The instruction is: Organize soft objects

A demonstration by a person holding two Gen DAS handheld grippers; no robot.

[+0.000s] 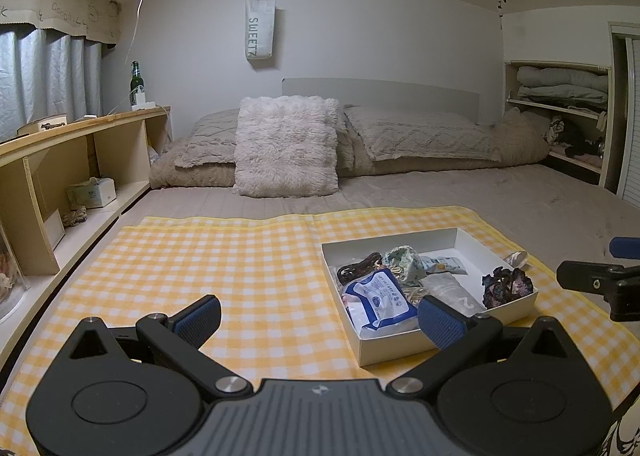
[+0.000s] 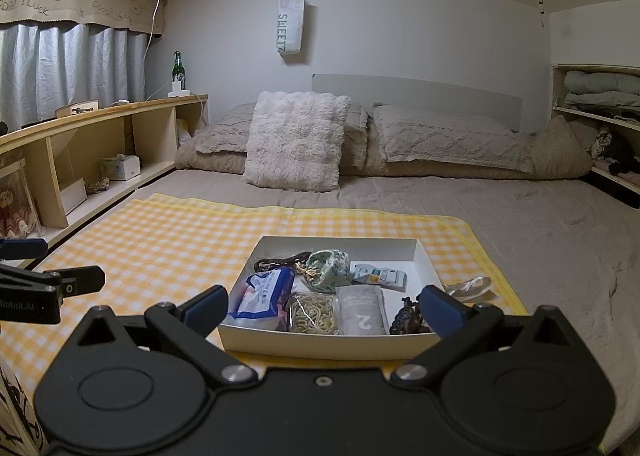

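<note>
A white shallow box [image 1: 404, 244] [image 2: 424, 260] sits on a yellow checked cloth [image 1: 224, 256] [image 2: 160, 232] on the bed. It holds several soft items: a blue-and-white packet [image 1: 380, 298] [image 2: 266, 292], a floral pouch [image 1: 402, 260] [image 2: 330, 264], a dark scrunchie [image 1: 506, 284] [image 2: 408, 318], a grey pouch marked 2 [image 2: 362, 316] and a dark cord [image 2: 280, 260]. My left gripper [image 1: 320, 320] is open and empty, left of the box's near edge. My right gripper [image 2: 324, 312] is open and empty, held in front of the box.
A clear plastic wrapper [image 2: 472, 286] [image 1: 516, 258] lies on the cloth right of the box. A fluffy cushion [image 1: 286, 146] and pillows [image 1: 416, 132] lie at the bed's head. A wooden shelf unit [image 1: 60, 160] runs along the left, shelves with bedding [image 1: 560, 92] on the right.
</note>
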